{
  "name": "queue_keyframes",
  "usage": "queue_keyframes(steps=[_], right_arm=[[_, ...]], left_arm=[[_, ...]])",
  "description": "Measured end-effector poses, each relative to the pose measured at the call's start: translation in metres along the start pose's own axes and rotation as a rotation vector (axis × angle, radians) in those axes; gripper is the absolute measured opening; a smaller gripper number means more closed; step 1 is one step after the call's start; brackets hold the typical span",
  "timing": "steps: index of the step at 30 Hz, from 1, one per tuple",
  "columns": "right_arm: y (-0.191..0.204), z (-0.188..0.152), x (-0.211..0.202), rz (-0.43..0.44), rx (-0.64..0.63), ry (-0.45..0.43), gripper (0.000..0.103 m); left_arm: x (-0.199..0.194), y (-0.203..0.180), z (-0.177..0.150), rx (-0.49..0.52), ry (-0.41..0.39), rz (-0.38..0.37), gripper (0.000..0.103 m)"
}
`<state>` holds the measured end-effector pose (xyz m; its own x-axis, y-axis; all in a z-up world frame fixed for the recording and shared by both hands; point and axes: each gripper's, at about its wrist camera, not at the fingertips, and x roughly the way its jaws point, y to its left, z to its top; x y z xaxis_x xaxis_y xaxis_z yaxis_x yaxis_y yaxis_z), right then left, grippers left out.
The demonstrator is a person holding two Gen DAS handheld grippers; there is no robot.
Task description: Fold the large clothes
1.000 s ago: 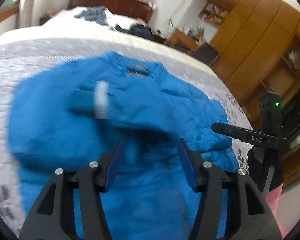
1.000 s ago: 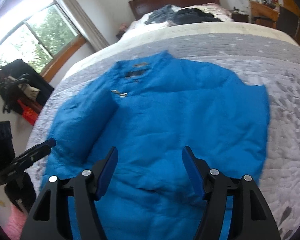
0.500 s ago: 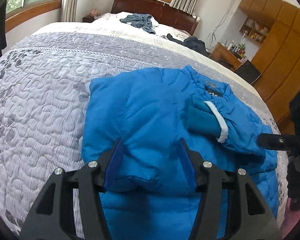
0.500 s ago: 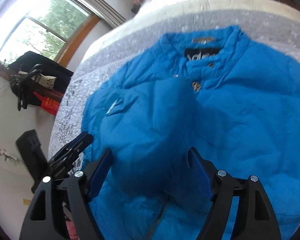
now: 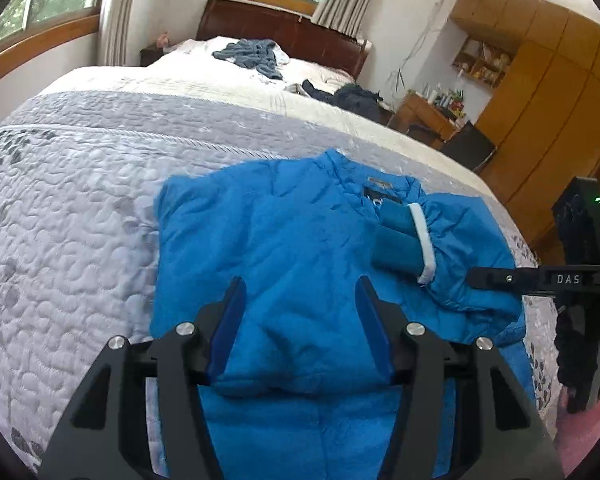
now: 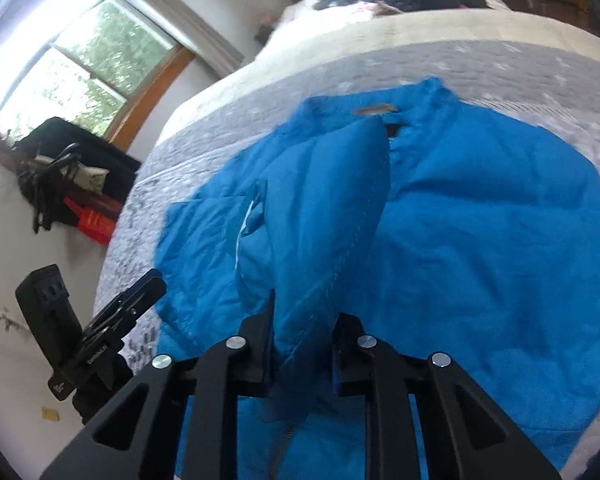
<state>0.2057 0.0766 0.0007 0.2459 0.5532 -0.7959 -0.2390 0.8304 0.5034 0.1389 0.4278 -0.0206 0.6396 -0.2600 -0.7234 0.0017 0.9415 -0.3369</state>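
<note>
A large blue padded jacket lies face up on the grey quilted bed, collar toward the headboard. One sleeve is folded across the chest, showing its white-trimmed cuff. My left gripper hovers open over the jacket's left half, with fabric below it and nothing pinched. In the right wrist view my right gripper is shut on a raised fold of that sleeve. The right gripper also shows in the left wrist view, at the sleeve's edge. The left gripper sits at the jacket's left edge.
Loose grey clothes and dark clothes lie near the wooden headboard. A wooden wardrobe and a cluttered desk stand to the right of the bed. A black bag and a red item sit under the window.
My right gripper's jaws have closed on a fold of the sleeve and the fabric now rises between them. The left gripper stays open and has barely moved.
</note>
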Motion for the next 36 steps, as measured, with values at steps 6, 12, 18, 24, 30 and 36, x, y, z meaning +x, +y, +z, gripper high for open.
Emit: queue_keyframes(steps=[6,12,18,24,30,36], right_arm=[[-0.037,-0.006,0.024,-0.005,0.055,0.044,0.027],[-0.013,-0.008,-0.008,-0.206,-0.046,-0.05,0.048],[0.053,-0.009,-0.015,-0.341,-0.277,-0.107,0.069],[0.076,-0.004,0.051,-0.478,-0.353,0.0,0.074],[0.052,0.002,0.063,-0.549,-0.316,-0.012,0.041],[0.028,0.0,0.001,-0.341,-0.188,-0.078,0.023]], left_arm=[[0.03,0.005,-0.007,0.015,0.038,0.032,0.056],[0.013,0.009,-0.006,-0.006,0.024,0.017,0.056],[-0.004,-0.003,-0.002,0.042,-0.024,0.079,0.063],[0.018,0.007,-0.009,0.024,0.036,0.073,0.063],[0.019,0.012,-0.011,0.02,0.036,0.049,0.063],[0.022,0.013,-0.012,0.023,0.036,0.056,0.063]])
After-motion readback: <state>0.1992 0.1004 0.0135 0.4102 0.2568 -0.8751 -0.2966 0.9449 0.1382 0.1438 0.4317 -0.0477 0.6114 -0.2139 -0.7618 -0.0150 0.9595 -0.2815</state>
